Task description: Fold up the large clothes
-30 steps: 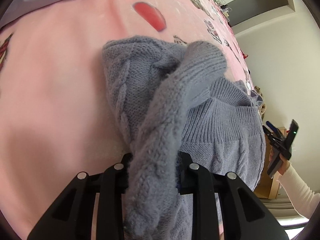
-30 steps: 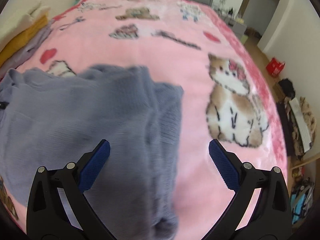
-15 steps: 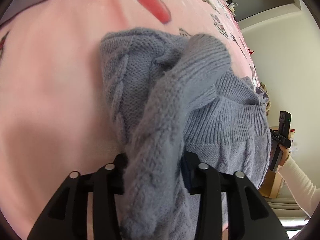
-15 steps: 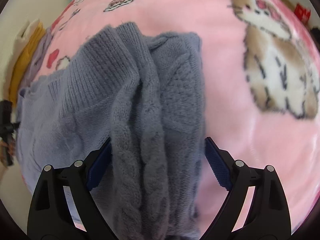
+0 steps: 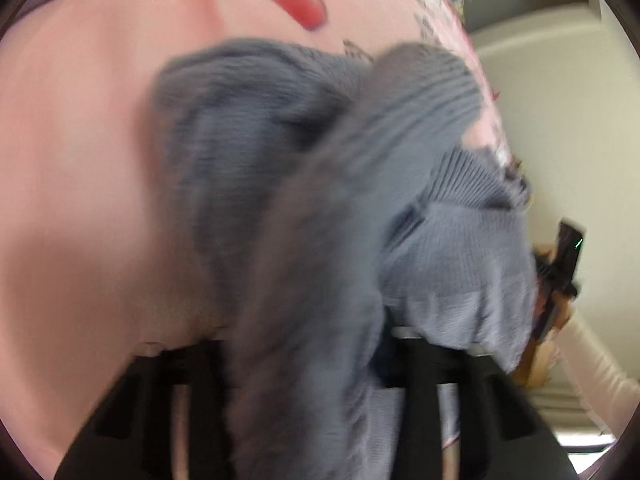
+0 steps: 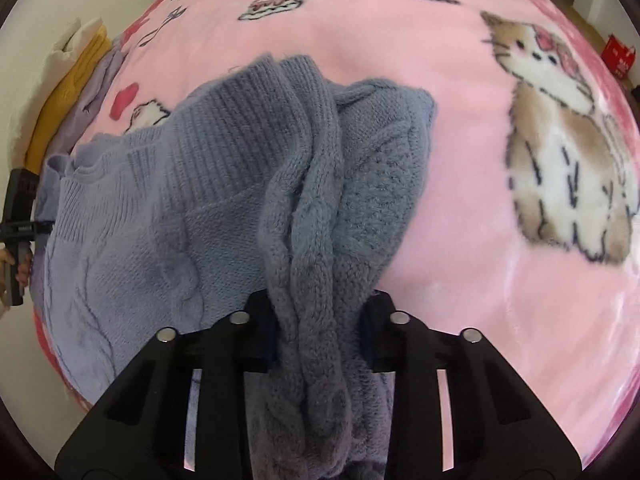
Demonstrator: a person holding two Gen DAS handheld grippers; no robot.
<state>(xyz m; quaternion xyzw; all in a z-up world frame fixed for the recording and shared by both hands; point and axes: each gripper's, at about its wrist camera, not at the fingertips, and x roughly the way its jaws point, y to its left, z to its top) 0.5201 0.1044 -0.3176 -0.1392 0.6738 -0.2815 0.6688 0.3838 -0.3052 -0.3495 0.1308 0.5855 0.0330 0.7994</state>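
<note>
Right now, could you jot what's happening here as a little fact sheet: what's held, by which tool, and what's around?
garment: grey cable-knit sweater, bunched
surface: pink blanket with cat print
left gripper: jaws shut on a sweater fold; view blurred
right gripper: jaws shut on a thick cable-knit fold
nearby: stacked yellow and lilac clothes at the blanket's edge

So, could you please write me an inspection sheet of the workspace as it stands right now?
Surface: pink blanket with cat and heart prints covers the bed.
Job's things: grey knit sweater, bunched, partly lifted.
Clutter: folded clothes stack at the bed's edge.
Grippers: left gripper shut on the sweater, view blurred; right gripper shut on a cable-knit fold.
Cables: nothing seen.
Surroundings: red box on the floor, pale walls.
</note>
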